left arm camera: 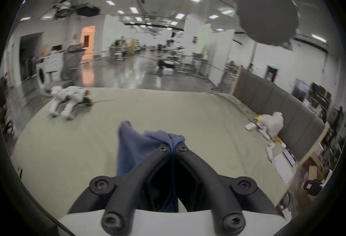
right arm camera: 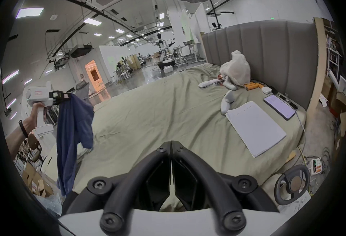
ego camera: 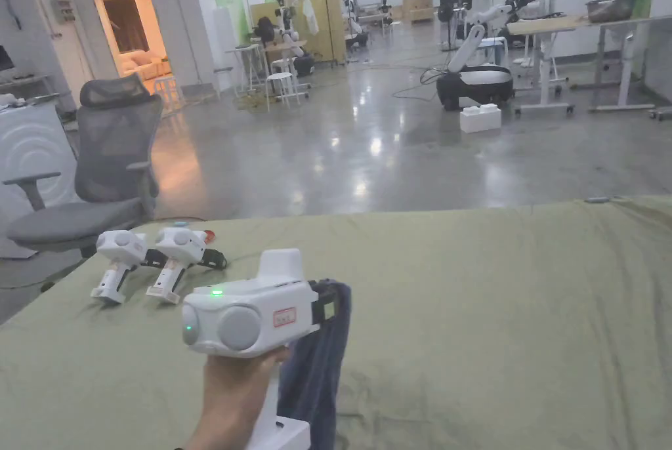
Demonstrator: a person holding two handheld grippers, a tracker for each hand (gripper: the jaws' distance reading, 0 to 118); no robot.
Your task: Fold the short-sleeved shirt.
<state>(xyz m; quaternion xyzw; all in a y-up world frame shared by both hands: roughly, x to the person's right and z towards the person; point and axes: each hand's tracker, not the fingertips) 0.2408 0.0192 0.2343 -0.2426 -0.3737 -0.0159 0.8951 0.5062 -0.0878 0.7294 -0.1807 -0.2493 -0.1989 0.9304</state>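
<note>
left gripper (left arm camera: 172, 146) clamps the hanging shirt (right arm camera: 73, 133), seemingly above bed (ego camera: 492, 313).

No writing can be made out anywhere. The left gripper (ego camera: 328, 306) carries a small red-edged sticker (ego camera: 285, 317) on the side of its white body, but its print is too small and blurred to make out. To the right of the right gripper (right arm camera: 171, 144), a white sheet of paper (right arm camera: 256, 127) on the bed shows faint marks near its top edge, too small to make out.
</note>
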